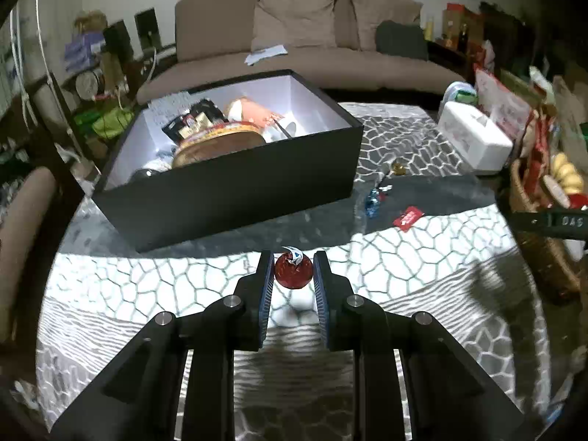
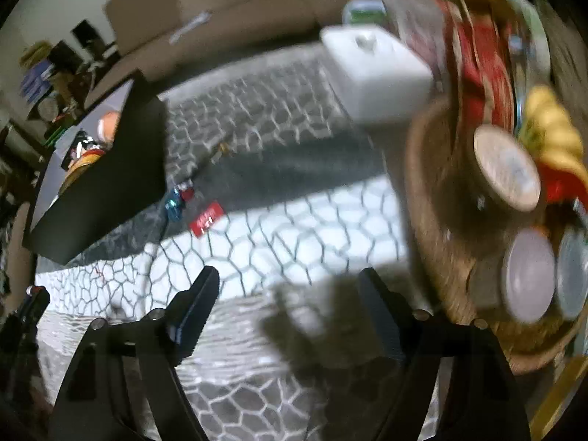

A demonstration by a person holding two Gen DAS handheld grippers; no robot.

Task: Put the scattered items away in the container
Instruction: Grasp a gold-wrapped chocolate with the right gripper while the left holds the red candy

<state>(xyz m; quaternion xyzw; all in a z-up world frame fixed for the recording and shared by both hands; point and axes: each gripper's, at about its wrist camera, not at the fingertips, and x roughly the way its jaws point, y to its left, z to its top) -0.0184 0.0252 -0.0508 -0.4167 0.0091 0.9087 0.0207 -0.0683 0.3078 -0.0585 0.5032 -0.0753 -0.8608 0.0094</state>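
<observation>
My left gripper (image 1: 293, 270) is shut on a round red foil-wrapped chocolate (image 1: 293, 272) with a small white tag, held above the patterned tablecloth. Ahead of it stands the black box (image 1: 235, 187) with a white inside, holding several snacks and packets. On the cloth to the right of the box lie a blue-wrapped candy (image 1: 373, 200) (image 2: 172, 205), a red packet (image 1: 408, 217) (image 2: 207, 218) and a gold-wrapped candy (image 1: 398, 167). My right gripper (image 2: 290, 286) is open over the cloth with nothing between its fingers; that view is blurred.
A white tissue box (image 1: 474, 136) (image 2: 378, 77) sits at the back right of the table. A wicker basket (image 2: 433, 220) full of jars and packets stands at the right edge (image 1: 544, 242). A brown sofa (image 1: 294, 36) is behind the table.
</observation>
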